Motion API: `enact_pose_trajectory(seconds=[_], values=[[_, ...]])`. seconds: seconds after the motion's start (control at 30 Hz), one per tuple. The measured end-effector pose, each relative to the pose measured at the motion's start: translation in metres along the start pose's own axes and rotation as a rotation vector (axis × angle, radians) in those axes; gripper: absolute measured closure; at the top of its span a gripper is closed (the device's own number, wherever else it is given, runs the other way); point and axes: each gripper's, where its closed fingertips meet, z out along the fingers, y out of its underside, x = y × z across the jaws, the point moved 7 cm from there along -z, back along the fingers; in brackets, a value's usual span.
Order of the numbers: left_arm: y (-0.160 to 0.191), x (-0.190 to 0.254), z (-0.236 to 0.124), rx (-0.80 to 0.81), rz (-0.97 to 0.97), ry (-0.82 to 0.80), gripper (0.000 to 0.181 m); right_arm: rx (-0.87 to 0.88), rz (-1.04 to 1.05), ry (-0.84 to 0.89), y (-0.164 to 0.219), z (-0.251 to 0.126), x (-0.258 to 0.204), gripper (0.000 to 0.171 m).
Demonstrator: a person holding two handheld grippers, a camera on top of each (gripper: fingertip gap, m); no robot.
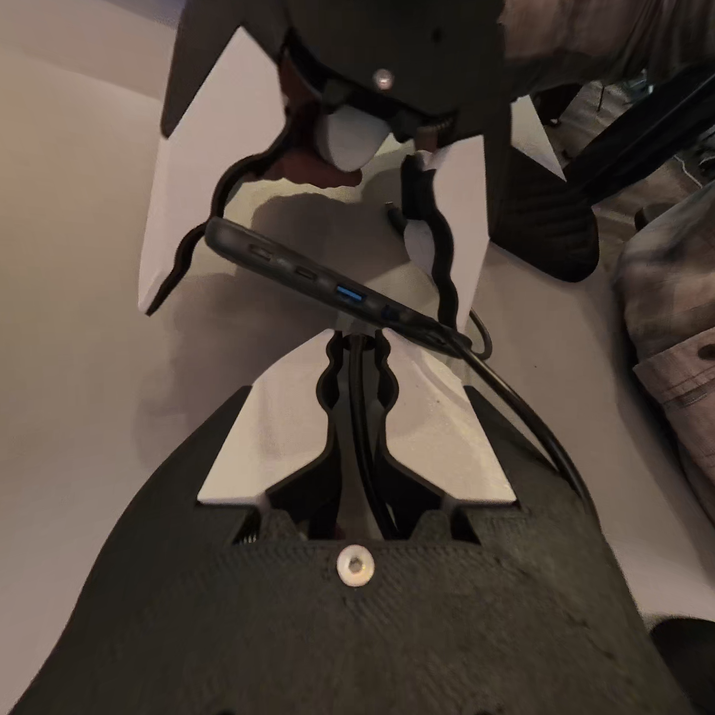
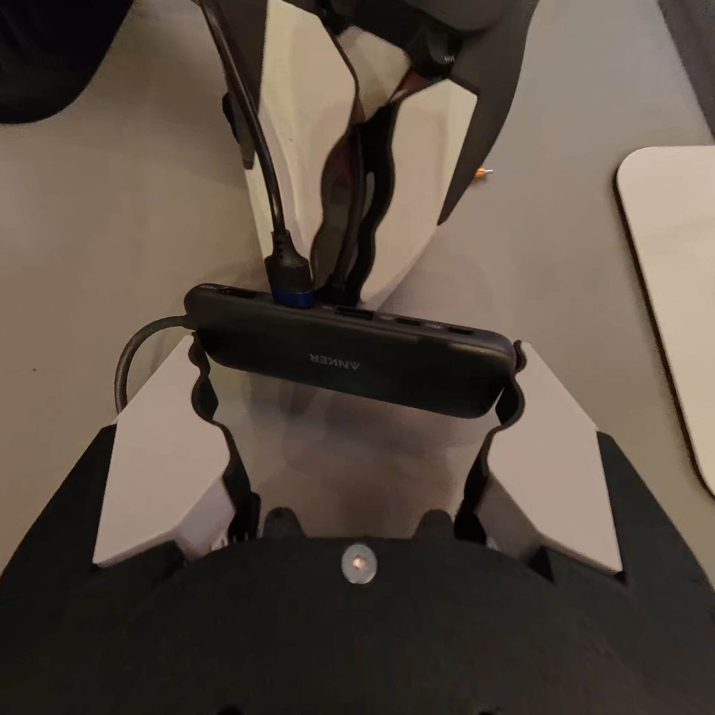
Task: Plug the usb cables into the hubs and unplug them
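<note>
Where the left view looks down its own tongs (image 1: 358,340), clenched on a thin, limp cable (image 1: 361,425) just behind the plug, best gripped there at the stiff end. In the right view, tongs (image 2: 358,371) clamped across the ends of the hub (image 2: 348,363), held above the tabletop (image 2: 96,232); light, rigid, smooth, likely slippery; another plug (image 2: 290,278) already seated.

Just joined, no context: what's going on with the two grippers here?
A person works two handheld grippers over a table. The right gripper clamps a black USB hub by its two ends. The left gripper is shut on a black cable, its plug at the hub's port side. Whether that plug is seated cannot be told. Another plug with a blue ring already sits in the hub.
</note>
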Motion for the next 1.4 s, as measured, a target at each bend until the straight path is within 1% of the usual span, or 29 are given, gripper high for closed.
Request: enact_pose_trajectory(seconds=[0.13, 0.2, 0.3, 0.37, 0.5, 0.57, 0.63, 0.67, 0.7, 0.77, 0.8, 0.93, 1.0, 1.03, 1.07, 1.1, 1.13, 1.17, 1.23, 1.27, 1.33, 1.4], values=[[-0.005, 0.009, -0.001, 0.017, 0.063, 0.004, 0.165, 0.078, 0.048, -0.091, 0.001, -0.004, -0.001, 0.025], [-0.007, 0.011, -0.001, 0.008, 0.081, -0.001, 0.165, 0.095, 0.021, -0.099, 0.002, -0.008, -0.001, 0.027], [-0.008, 0.012, 0.000, 0.001, 0.123, -0.013, 0.165, 0.093, -0.048, -0.048, -0.002, -0.013, -0.006, 0.028], [-0.007, 0.009, 0.002, -0.013, 0.115, -0.022, 0.165, 0.011, -0.155, 0.051, -0.004, -0.013, -0.010, 0.028], [-0.007, 0.007, 0.009, -0.028, 0.143, -0.015, 0.165, -0.063, -0.325, 0.108, -0.013, -0.012, -0.028, 0.030], [-0.009, 0.007, 0.010, -0.007, 0.167, -0.024, 0.165, -0.086, -0.384, 0.139, -0.016, -0.012, -0.034, 0.030], [-0.011, 0.008, 0.010, 0.023, 0.186, -0.030, 0.165, -0.101, -0.426, 0.164, -0.020, -0.012, -0.039, 0.023], [-0.012, 0.009, 0.012, 0.030, 0.182, -0.030, 0.165, -0.130, -0.433, 0.166, -0.019, -0.011, -0.039, 0.015], [-0.013, 0.012, 0.013, 0.032, 0.192, -0.022, 0.165, -0.155, -0.427, 0.160, -0.018, -0.010, -0.039, 0.011], [-0.016, 0.015, 0.016, 0.035, 0.215, -0.038, 0.165, -0.187, -0.403, 0.148, -0.017, -0.010, -0.036, 0.012], [-0.017, 0.016, 0.016, 0.034, 0.221, -0.041, 0.165, -0.198, -0.405, 0.158, -0.017, -0.011, -0.034, 0.015], [-0.018, 0.022, 0.017, 0.034, 0.230, -0.030, 0.166, -0.227, -0.323, 0.120, -0.013, -0.012, -0.034, 0.017], [-0.017, 0.023, 0.017, 0.033, 0.244, -0.044, 0.166, -0.217, -0.307, 0.122, -0.012, -0.013, -0.034, 0.019], [-0.017, 0.024, 0.016, 0.037, 0.239, -0.039, 0.166, -0.196, -0.297, 0.116, -0.013, -0.016, -0.034, 0.030], [-0.016, 0.022, 0.016, 0.034, 0.237, -0.051, 0.165, -0.156, -0.280, 0.108, -0.016, -0.021, -0.034, 0.047], [-0.015, 0.020, 0.014, 0.038, 0.228, -0.063, 0.165, -0.098, -0.269, 0.073, -0.020, -0.028, -0.035, 0.088], [-0.015, 0.020, 0.011, 0.069, 0.212, -0.052, 0.166, -0.068, -0.253, 0.061, -0.023, -0.033, -0.034, 0.094], [-0.016, 0.019, 0.009, 0.092, 0.191, -0.051, 0.165, -0.066, -0.251, 0.068, -0.024, -0.035, -0.032, 0.094], [-0.014, 0.016, 0.008, 0.080, 0.205, -0.087, 0.166, -0.096, -0.253, 0.095, -0.020, -0.031, -0.028, 0.087], [-0.012, 0.016, 0.009, 0.054, 0.208, -0.088, 0.165, -0.110, -0.252, 0.096, -0.018, -0.028, -0.027, 0.087], [-0.011, 0.019, 0.011, 0.029, 0.234, -0.092, 0.165, -0.114, -0.252, 0.081, -0.018, -0.030, -0.029, 0.093], [-0.011, 0.022, 0.010, 0.028, 0.242, -0.078, 0.165, -0.132, -0.231, 0.053, -0.017, -0.035, -0.030, 0.104]])
